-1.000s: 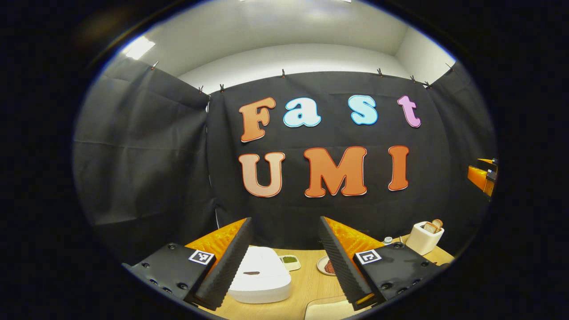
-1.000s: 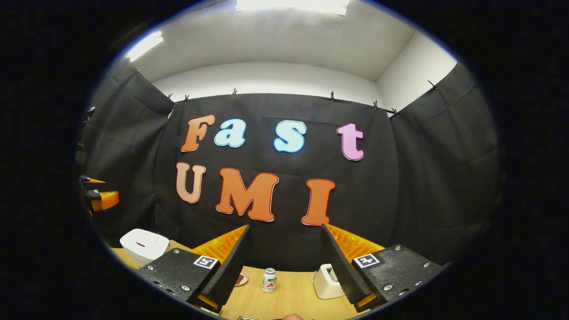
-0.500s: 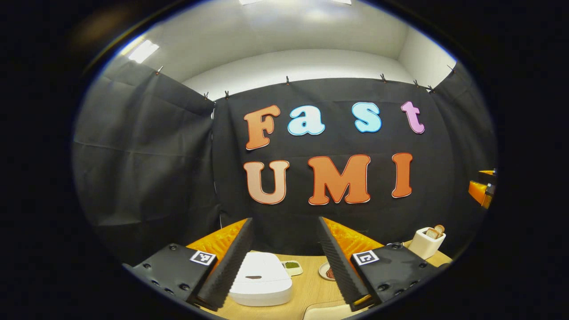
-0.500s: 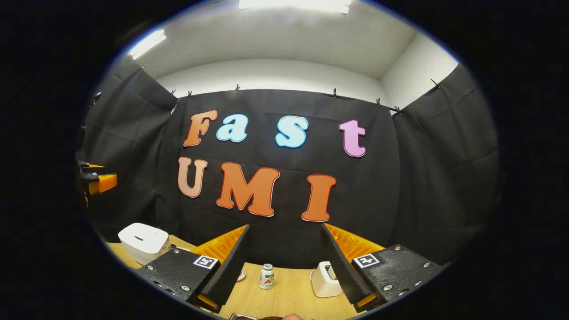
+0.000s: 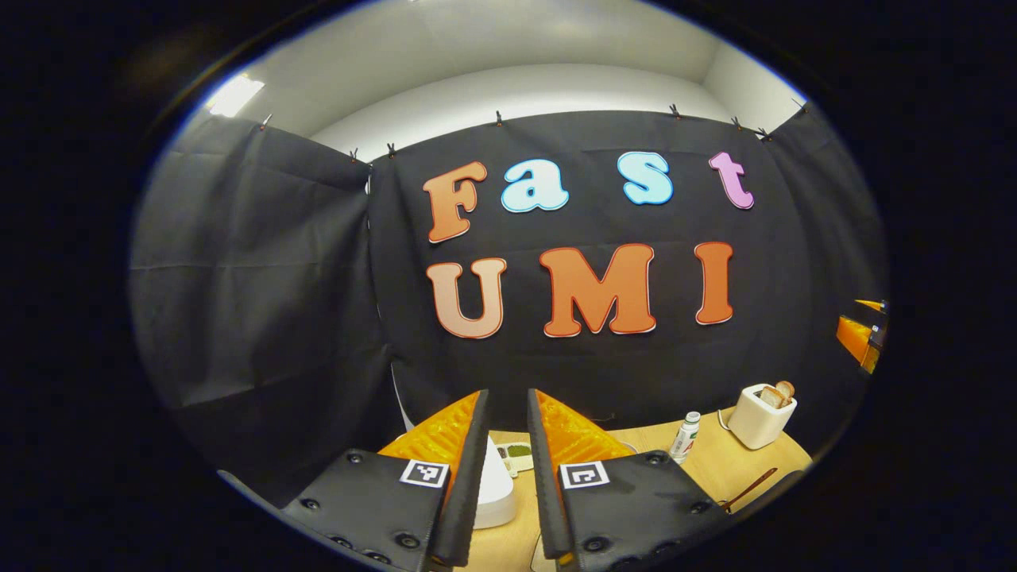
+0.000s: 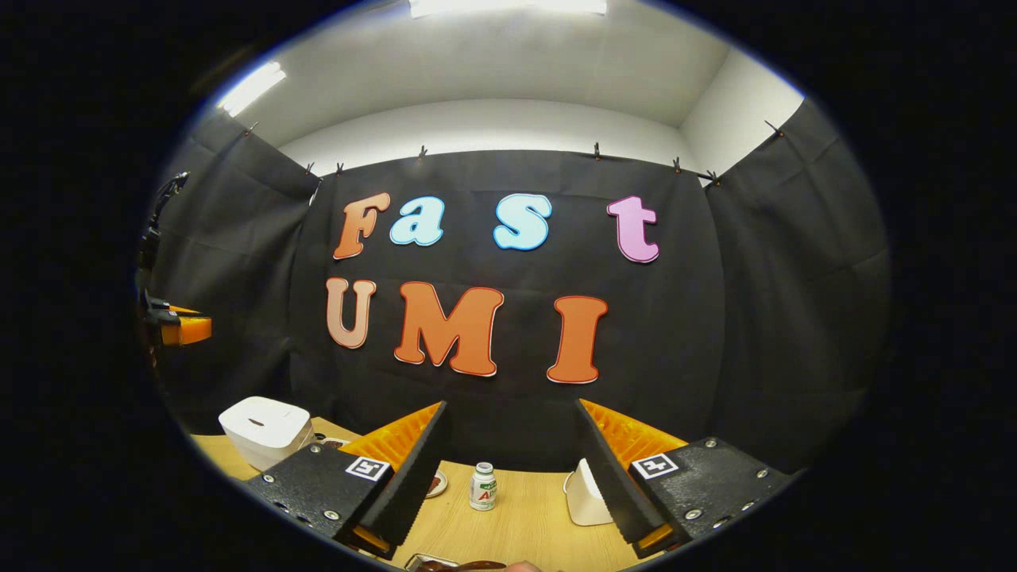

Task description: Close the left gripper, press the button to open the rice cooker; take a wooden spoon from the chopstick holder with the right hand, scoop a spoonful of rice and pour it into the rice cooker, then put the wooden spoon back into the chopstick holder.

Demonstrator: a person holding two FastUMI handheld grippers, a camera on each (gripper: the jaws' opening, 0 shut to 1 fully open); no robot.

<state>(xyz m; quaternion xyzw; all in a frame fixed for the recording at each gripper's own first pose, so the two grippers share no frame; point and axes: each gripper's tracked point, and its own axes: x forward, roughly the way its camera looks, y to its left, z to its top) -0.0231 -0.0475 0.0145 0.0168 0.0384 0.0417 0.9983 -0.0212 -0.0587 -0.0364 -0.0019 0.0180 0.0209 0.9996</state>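
My left gripper (image 5: 507, 393) hangs above the table with its fingers drawn together to a narrow slit and nothing held. Through the slit shows the white rice cooker (image 5: 496, 492), lid down, low and ahead. The same rice cooker (image 6: 266, 429) sits at the far left in the right gripper view. My right gripper (image 6: 511, 407) stands open and empty above the wooden table (image 6: 524, 524). A white holder (image 5: 761, 415) with wooden-looking pieces sticking out of its top stands at the back right. In the right gripper view that holder (image 6: 584, 496) is half hidden behind one finger.
A small white bottle (image 5: 685, 435) stands left of the holder; the same bottle (image 6: 481, 486) lies ahead between my right fingers. A small dish with something green (image 5: 518, 451) sits behind the cooker. A brown stick (image 5: 751, 486) lies near the table's right edge.
My left gripper's fingers have come together from wide open to a narrow slit, and its view has tipped slightly downward. The right gripper stayed open and shifted only a little.
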